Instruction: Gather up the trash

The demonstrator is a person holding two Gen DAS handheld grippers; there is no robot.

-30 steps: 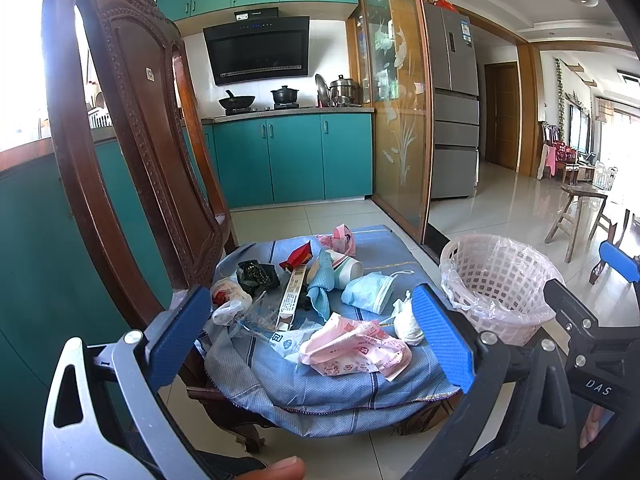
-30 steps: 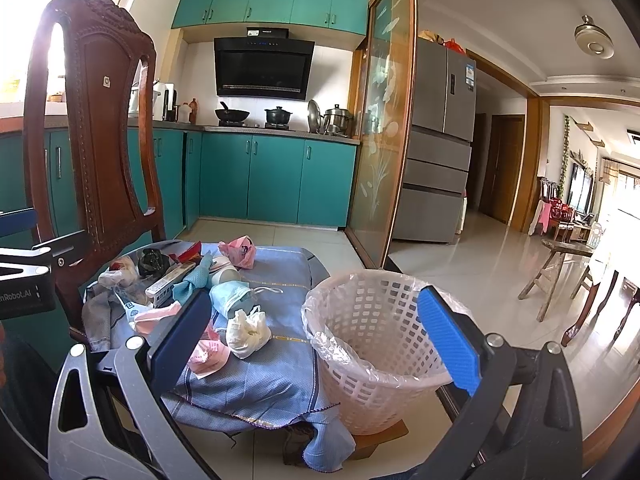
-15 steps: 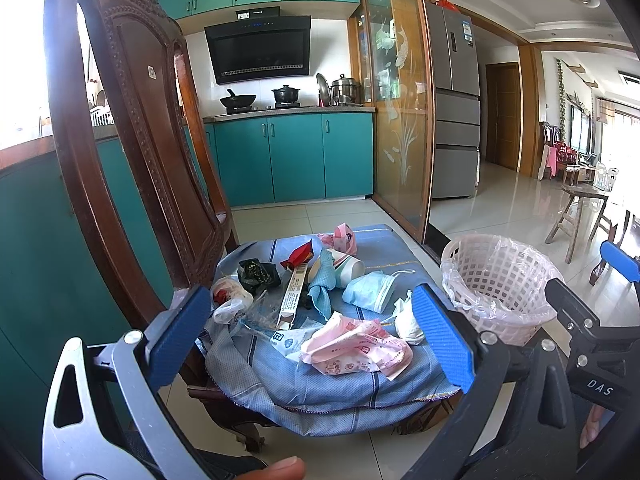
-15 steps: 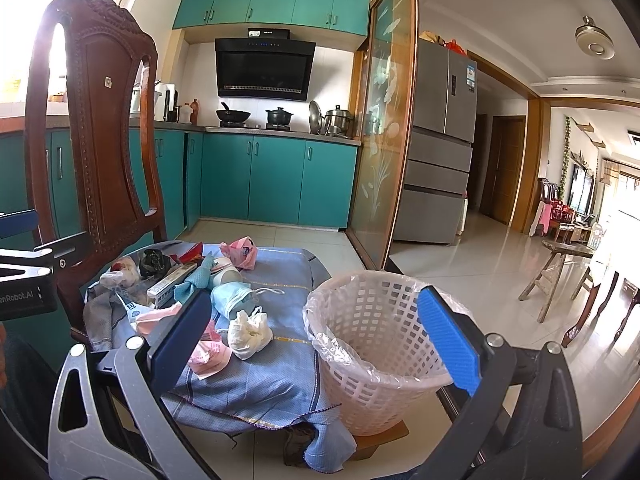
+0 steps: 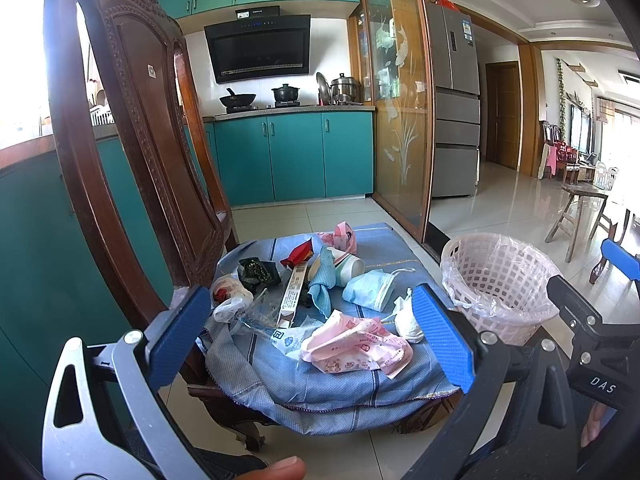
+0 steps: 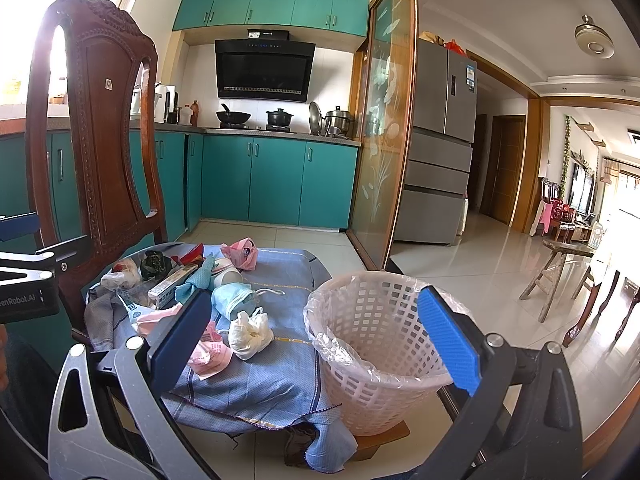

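Trash lies heaped on the blue cloth [image 5: 340,384] over the wooden chair [image 5: 132,128] seat; nothing is in the pink mesh basket [image 6: 376,344] yet, as far as its visible inside shows. My left gripper [image 5: 312,336] hangs short of the heap, jaws spread wide and empty; my right gripper [image 6: 316,340] likewise wide and empty, facing the basket, which stands just beside the seat. Nearest piece: pink printed wrapper [image 5: 356,344], thin film, likely weightless and slippery, so I would pinch a raised crumple, not a flat edge. White crumpled tissue [image 6: 250,332] and blue face mask [image 5: 368,290]: soft, compress easily; take the bulk, or the mask by its folded body rather than the loop. Paper cup [image 5: 348,266], on its side, crushes under a hard squeeze; grip across the wall lightly. Long flat box [image 5: 294,300]: stiff, take mid-length. Risk: the cloth may snag and lift with any piece.
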